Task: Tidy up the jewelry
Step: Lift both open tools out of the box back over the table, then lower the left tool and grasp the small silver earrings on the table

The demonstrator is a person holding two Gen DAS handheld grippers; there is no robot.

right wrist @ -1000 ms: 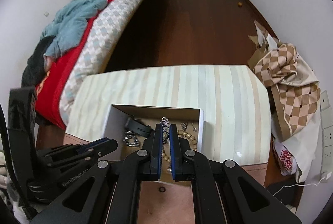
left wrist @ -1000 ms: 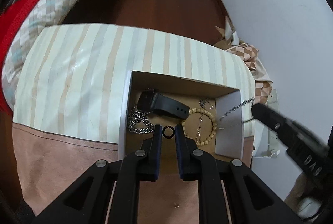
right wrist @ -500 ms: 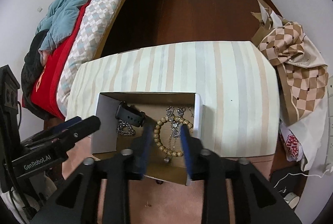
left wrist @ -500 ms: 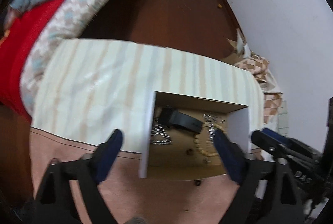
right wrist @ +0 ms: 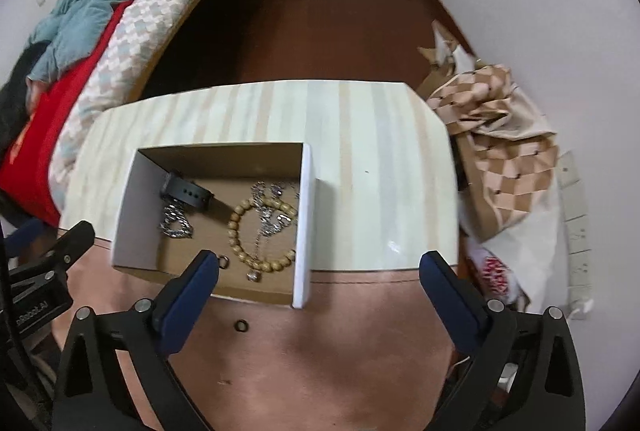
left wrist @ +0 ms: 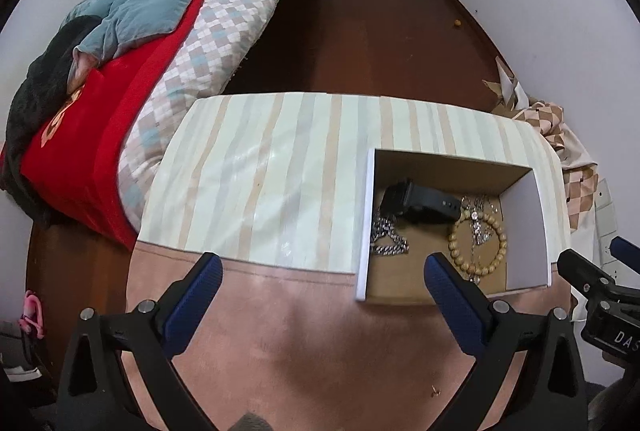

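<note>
Left tongs (left wrist: 322, 269) spread wide, gripping nothing, touching nothing, held above the worktop (left wrist: 260, 191). Right tongs (right wrist: 320, 267) likewise released wide, bare. Ahead and right of the left tongs: open box (left wrist: 524, 227) with watch (left wrist: 420, 201), bead bracelet (left wrist: 478, 243), silver chain (left wrist: 386, 239). Just below the right tongs' left fingertip: small dark ring (right wrist: 241, 325) on the worktop, outside the box.

Both wrist views look down and forward over the table's (left wrist: 260, 191) near edge toward the far door. Left view sits left of the box (left wrist: 524, 231), right view right of it (right wrist: 302, 227); both share box, table, bed (right wrist: 120, 43).
</note>
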